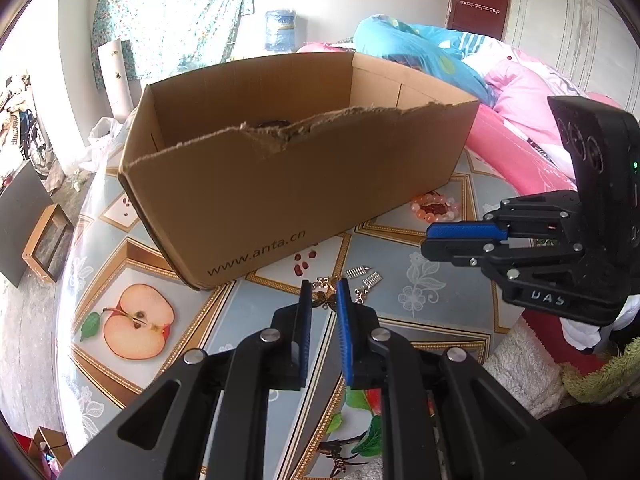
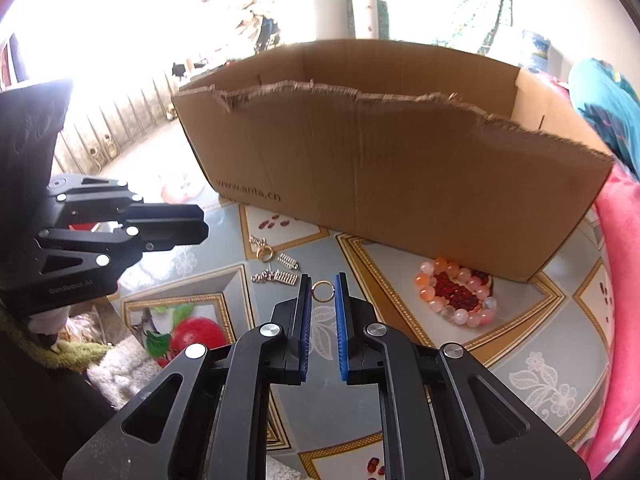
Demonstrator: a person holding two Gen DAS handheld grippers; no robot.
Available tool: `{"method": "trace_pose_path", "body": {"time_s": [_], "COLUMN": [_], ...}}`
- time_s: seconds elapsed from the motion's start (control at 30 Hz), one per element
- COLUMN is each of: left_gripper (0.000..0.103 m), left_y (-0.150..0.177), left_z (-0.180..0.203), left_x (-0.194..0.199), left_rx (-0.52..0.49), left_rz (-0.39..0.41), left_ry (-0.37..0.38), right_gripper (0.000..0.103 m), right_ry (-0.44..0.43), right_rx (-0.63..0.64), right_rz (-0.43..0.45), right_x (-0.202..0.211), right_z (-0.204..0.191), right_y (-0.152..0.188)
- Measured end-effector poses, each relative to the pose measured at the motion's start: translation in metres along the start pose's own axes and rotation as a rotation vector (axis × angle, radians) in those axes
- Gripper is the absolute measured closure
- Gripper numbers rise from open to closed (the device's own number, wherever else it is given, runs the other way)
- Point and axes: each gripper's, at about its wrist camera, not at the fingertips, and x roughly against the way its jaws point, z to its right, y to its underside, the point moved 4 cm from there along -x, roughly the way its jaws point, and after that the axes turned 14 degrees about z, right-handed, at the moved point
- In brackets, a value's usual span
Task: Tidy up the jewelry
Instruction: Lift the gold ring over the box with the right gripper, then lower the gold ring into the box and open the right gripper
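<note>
A brown cardboard box (image 1: 280, 184) stands open on the table; it also shows in the right wrist view (image 2: 400, 168). My left gripper (image 1: 324, 292) is open, its blue pads on either side of a small gold piece with a chain (image 1: 326, 300) on the table. My right gripper (image 2: 323, 286) is open around a gold ring (image 2: 322, 291). Silver earrings (image 1: 366, 274) lie just beyond the left gripper, and also show in the right wrist view (image 2: 280, 276). A pink and orange bead bracelet (image 2: 456, 292) lies by the box's right corner; it also shows in the left wrist view (image 1: 436, 206).
The table wears a glossy fruit-print cloth (image 1: 136, 320). A pink quilt (image 1: 532, 92) lies to the right. A second gold ring (image 2: 265, 254) with a chain lies near the box front. A dark item (image 1: 272, 123) rests inside the box.
</note>
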Motion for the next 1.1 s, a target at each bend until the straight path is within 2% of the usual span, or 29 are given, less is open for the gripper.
{"method": "trace_pose_path", "body": {"time_s": [0.17,0.33,0.47,0.57,0.63,0.77,0.83,1.0,1.1], "left_gripper": [0.091,0.091,0.091,0.091,0.091,0.091,0.091,0.091,0.091], "left_y": [-0.031,-0.079,-0.122,-0.152,-0.164,-0.17,-0.165,-0.149,-0.148], "left_z": [0.005,0.01,0.001,-0.008,-0.017,-0.033,-0.039,-0.044,-0.044], "left_x": [0.023,0.044,0.03,-0.006,-0.04,-0.106,-0.136,-0.191,-0.208], "left_rx": [-0.004,-0.015,-0.016,0.001,0.006,0.107,0.14,0.209,0.214], "left_rz": [0.072,0.175,0.175,0.071,-0.043,-0.267,-0.361,-0.527,-0.561], "left_ry": [0.047,0.108,0.111,0.133,0.138,0.186,0.187,0.201,0.193], "right_gripper": [0.094,0.093,0.093,0.093,0.093,0.093,0.093,0.093,0.091], "right_ry": [-0.037,-0.094,-0.118,-0.121,-0.15,-0.119,-0.096,-0.047,-0.03], "right_rx": [-0.052,-0.06,-0.062,-0.076,-0.104,-0.138,-0.13,-0.11,-0.116], "right_rz": [0.132,0.268,0.279,0.187,0.069,-0.153,-0.247,-0.375,-0.404], "right_x": [0.048,0.083,0.073,0.043,0.012,-0.049,-0.071,-0.107,-0.121], "right_z": [0.004,0.011,0.026,0.043,0.057,0.081,0.089,0.103,0.112], "right_y": [-0.04,-0.091,-0.125,-0.142,-0.149,-0.15,-0.146,-0.131,-0.13]}}
